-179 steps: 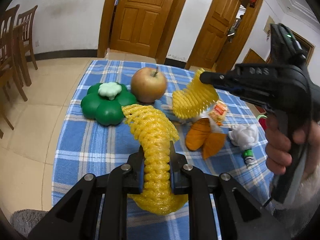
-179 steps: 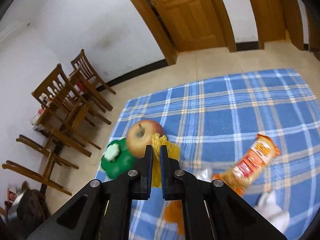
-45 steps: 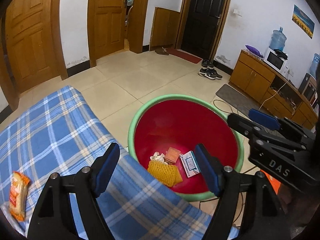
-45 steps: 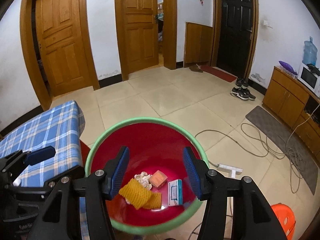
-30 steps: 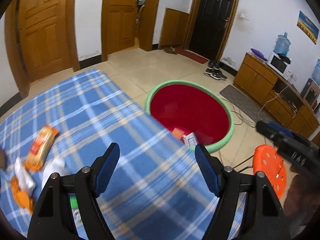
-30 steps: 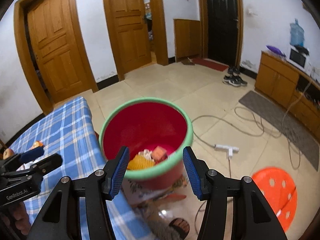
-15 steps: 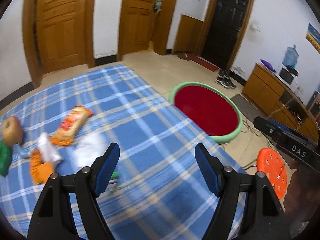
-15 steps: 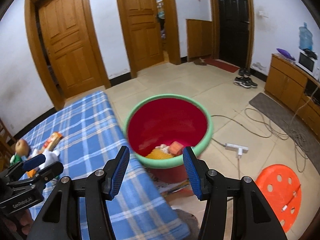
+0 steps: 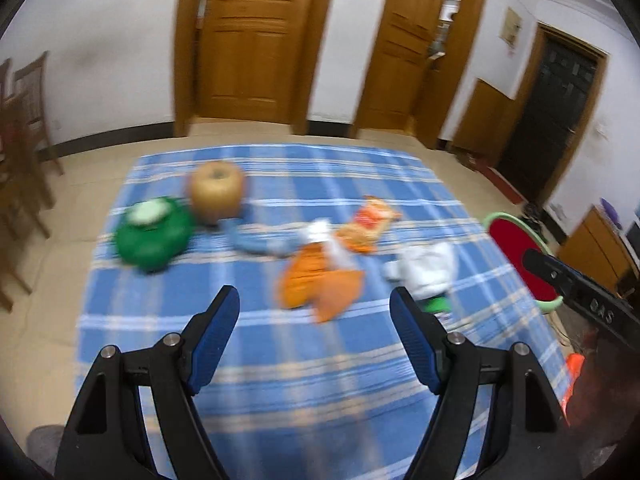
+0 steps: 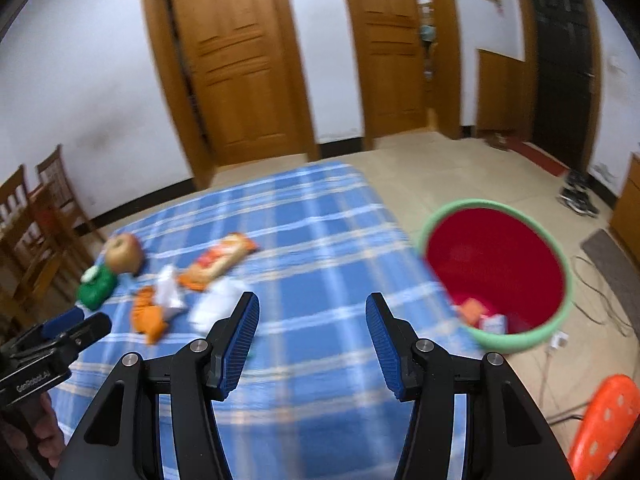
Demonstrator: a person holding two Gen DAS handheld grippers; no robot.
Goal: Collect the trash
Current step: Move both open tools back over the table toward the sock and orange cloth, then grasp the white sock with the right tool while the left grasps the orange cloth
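Both views are motion-blurred. My left gripper (image 9: pixel 314 304) hangs open and empty over the blue plaid tablecloth (image 9: pixel 280 360), just short of the orange peel (image 9: pixel 316 284). A crumpled white tissue (image 9: pixel 424 268) lies right of the peel and a snack wrapper (image 9: pixel 366 224) behind it. My right gripper (image 10: pixel 312 304) is open and empty above the cloth's right half. The red bin with a green rim (image 10: pixel 520 338) stands on the floor beside the table, with small boxes (image 10: pixel 494 322) inside. The left gripper (image 10: pixel 86 322) shows at the lower left of the right wrist view.
An apple (image 9: pixel 216 190) and a green toy (image 9: pixel 154 232) sit at the cloth's far left. Wooden chairs (image 10: pixel 36 216) stand left of the table. An orange stool (image 10: pixel 600 420) and cables (image 10: pixel 596 280) lie on the floor near the bin.
Both grippers have swung from above the bin back over the table. The yellow foam nets they held six seconds ago are gone from their jaws, which now stand open.
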